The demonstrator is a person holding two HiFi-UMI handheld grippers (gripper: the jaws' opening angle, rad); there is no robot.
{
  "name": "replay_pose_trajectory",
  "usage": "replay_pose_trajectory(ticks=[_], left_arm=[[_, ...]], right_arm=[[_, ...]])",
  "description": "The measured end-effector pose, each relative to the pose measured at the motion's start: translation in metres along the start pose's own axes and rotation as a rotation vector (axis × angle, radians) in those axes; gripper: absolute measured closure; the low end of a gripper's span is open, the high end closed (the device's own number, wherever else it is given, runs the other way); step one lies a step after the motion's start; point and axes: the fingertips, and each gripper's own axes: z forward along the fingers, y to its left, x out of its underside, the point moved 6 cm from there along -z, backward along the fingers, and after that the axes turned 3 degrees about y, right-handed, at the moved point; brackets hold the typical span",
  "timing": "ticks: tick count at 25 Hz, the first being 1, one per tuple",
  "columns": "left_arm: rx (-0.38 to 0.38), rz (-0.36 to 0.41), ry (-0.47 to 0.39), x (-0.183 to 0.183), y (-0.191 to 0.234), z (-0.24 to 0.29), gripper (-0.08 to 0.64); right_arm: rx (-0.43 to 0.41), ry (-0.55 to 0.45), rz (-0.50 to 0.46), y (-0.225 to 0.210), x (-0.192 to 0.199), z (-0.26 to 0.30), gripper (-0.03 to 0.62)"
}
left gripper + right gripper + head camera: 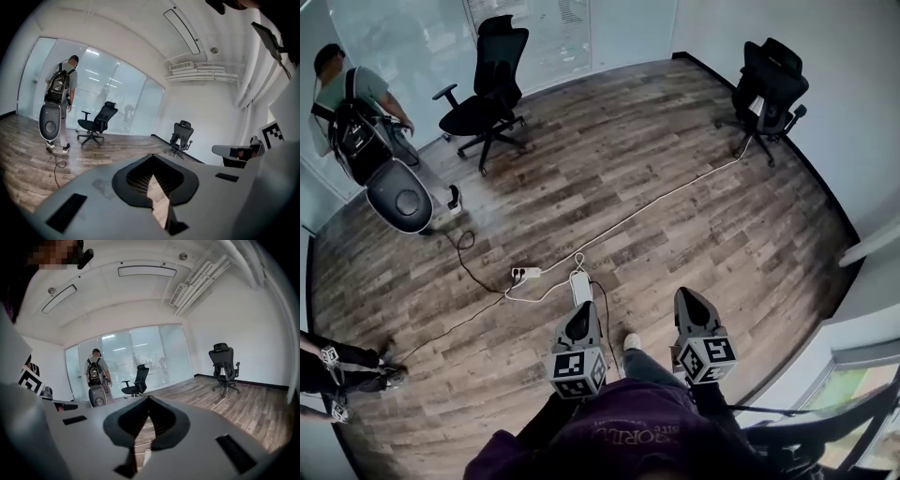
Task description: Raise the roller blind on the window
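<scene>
- The left gripper (579,311) and the right gripper (690,300) are held side by side in front of the person's purple top (628,439), both pointing out over the wooden floor (694,159).
- In its own view, the left gripper (152,177) has its jaws closed tip to tip, with only floor showing through the slit below them.
- The right gripper (149,399) likewise has its jaws together and holds nothing.
- The window (858,389) appears only in the head view, at the lower right edge, off to the right of both grippers and well apart from them. The roller blind itself cannot be made out there, and neither gripper view faces that way.
- Only the head view shows the power strip (525,273) on the floor just ahead of the left gripper, and the white cable (656,206) running from there toward the far chair (769,84).
- The near chair (483,89) stands by the glass wall (403,37). Both gripper views show the two chairs upright from the side.
- A person with a backpack (347,103) stands at the glass wall, seen from above in the head view and full height in the left gripper view (61,93).
- The long ceiling lamp (146,271) and the pipes under the ceiling (197,275) show only in the gripper views.
</scene>
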Motion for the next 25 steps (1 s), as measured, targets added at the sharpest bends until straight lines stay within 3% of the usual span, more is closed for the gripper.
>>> replay_pose_trajectory(ticks=[5,10,18,22,25], left_arm=[[0.002,-0.030,0.000,-0.025,-0.042,0.072,0.558],[0.024,-0.034,0.022,-0.046,-0.054,0.138,0.558],[-0.069,-0.051,0.011,-0.100,0.011,0.293,0.559],[-0.097,-0.076,-0.039,-0.162,0.042,0.381,0.558],[-0.099,-0.025,-0.104,-0.213,0.070,0.436,0.558]], right_arm=[[-0.023,0.017,-0.027,-0.066,-0.033,0.045,0.595],[-0.062,0.036,-0.015,-0.097,-0.045,0.099,0.595],[-0.138,0.062,-0.061,-0.143,-0.087,0.261,0.595],[-0.163,0.080,-0.064,-0.171,-0.130,0.361,0.595],[-0.180,0.028,-0.089,-0.181,-0.172,0.424,0.595]])
